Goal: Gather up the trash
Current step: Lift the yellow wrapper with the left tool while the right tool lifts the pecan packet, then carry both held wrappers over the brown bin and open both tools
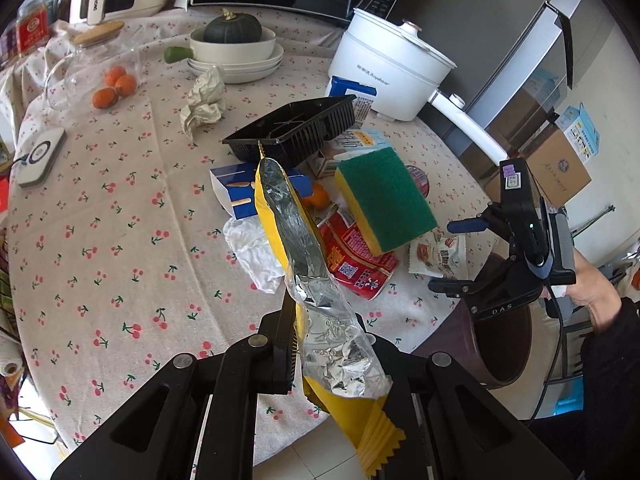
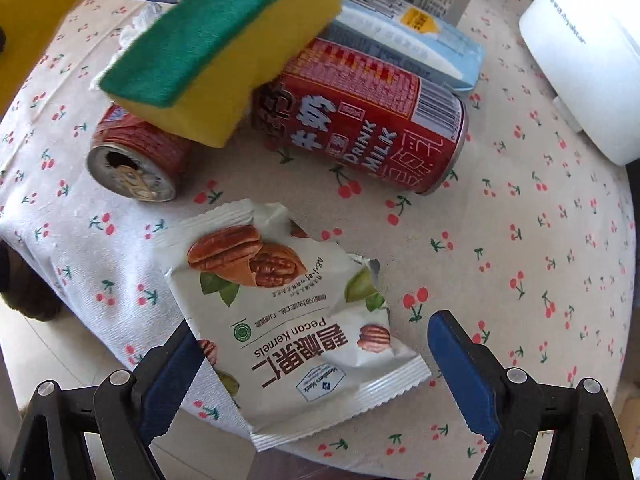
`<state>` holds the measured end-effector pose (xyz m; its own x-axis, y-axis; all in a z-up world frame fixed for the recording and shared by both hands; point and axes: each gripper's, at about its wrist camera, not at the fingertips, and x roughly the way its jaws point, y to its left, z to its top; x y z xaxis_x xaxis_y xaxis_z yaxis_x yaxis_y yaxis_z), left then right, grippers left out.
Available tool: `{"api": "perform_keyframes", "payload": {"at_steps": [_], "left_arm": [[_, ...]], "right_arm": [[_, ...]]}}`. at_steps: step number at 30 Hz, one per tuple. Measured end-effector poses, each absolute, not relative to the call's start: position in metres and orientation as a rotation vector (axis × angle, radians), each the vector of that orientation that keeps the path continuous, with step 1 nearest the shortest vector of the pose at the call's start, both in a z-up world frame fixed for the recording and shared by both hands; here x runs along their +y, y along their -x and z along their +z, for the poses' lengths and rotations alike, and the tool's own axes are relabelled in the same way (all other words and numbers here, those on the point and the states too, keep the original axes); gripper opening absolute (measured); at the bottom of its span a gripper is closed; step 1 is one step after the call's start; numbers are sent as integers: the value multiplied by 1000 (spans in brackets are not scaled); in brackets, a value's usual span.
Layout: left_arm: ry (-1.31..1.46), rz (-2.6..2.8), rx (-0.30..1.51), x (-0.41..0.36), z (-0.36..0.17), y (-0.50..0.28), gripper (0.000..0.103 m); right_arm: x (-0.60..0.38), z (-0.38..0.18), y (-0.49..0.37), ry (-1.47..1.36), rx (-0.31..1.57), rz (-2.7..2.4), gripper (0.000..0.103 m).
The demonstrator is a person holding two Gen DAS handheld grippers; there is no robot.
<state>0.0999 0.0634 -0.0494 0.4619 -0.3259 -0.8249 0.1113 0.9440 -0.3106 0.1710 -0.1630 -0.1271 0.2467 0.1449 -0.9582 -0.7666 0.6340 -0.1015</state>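
Note:
My left gripper [image 1: 328, 344] is shut on a yellow foil-lined snack wrapper [image 1: 304, 256] and holds it above the table's front edge. My right gripper [image 2: 312, 364] is open, its blue fingers either side of a white pecan kernel packet [image 2: 296, 320] that lies at the table edge; the right gripper also shows in the left wrist view [image 1: 456, 254]. Two red milk cans [image 2: 360, 128] lie on their sides behind the packet, with a green and yellow sponge [image 2: 224, 48] resting on them. A brown bin [image 1: 500, 344] stands below the table edge.
On the cherry-print cloth are a black plastic tray [image 1: 296, 124], a blue box [image 1: 236, 192], white tissue [image 1: 252, 248], crumpled paper [image 1: 204, 100], a milk carton [image 2: 408, 36], a white electric pot [image 1: 388, 64], bowls with a squash [image 1: 236, 48] and oranges [image 1: 112, 88].

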Motion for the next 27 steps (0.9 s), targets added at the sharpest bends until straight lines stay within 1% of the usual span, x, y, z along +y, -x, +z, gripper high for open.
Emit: {"api": "perform_keyframes", "payload": {"at_steps": [4, 6, 9, 11, 13, 16, 18, 27], "left_arm": [[218, -277, 1068, 63, -53, -102, 13], [220, -277, 1071, 63, -53, -102, 13], [221, -279, 1067, 60, -52, -101, 13], [222, -284, 1062, 58, -50, -99, 13], [220, -291, 1058, 55, -49, -97, 13], [216, -298, 1052, 51, -46, -95, 13], [223, -305, 1051, 48, -45, -93, 13], [213, -405, 1025, 12, -30, -81, 13]], "right_arm": [[-176, -136, -187, 487, 1214, 711, 92], [-180, -137, -185, 451, 1202, 714, 91], [-185, -135, -180, 416, 1188, 712, 82], [-194, -129, -178, 352, 1197, 721, 72], [-203, -125, -175, 283, 1207, 725, 65], [-206, -118, -164, 265, 1195, 680, 61], [-210, -115, -157, 259, 1188, 649, 59], [-238, -64, -120, 156, 1123, 512, 59]]}}
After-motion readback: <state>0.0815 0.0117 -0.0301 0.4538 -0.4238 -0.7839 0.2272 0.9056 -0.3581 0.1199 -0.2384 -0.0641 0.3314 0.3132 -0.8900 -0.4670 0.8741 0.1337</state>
